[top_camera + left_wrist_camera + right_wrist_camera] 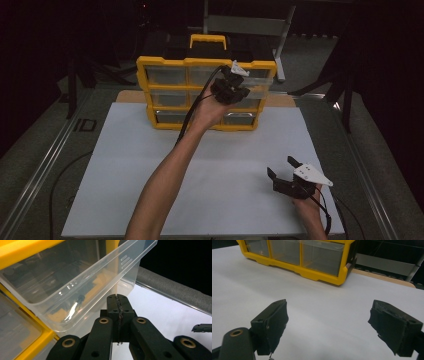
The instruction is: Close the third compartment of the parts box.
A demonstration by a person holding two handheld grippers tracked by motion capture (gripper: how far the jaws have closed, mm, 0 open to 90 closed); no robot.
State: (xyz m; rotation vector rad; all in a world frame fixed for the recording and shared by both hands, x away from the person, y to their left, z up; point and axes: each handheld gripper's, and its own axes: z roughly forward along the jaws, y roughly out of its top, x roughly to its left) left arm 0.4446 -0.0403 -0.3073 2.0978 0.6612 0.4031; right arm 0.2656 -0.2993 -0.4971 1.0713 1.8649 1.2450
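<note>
Right, left fingers (117,305): clenched tight, pad against pad, nothing showing between them.
Just ahead of the left fingers: a clear drawer (75,282) pulled partway out of its slot, its near lower corner right at the tips; whether they touch it I can't tell.
Inside that drawer: small dark parts, too blurred to name.
Around the drawer: the yellow organizer (205,62), upright at the far side of the bench (150,165), black handle box on top.
Left gripper (231,86): held up at the organizer's upper right drawer row, arm stretched forward.
Right fingers (277,322): released, spread wide, bare white bench between them.
Right gripper (285,172): low at the near right of the bench, well apart from the organizer.
</note>
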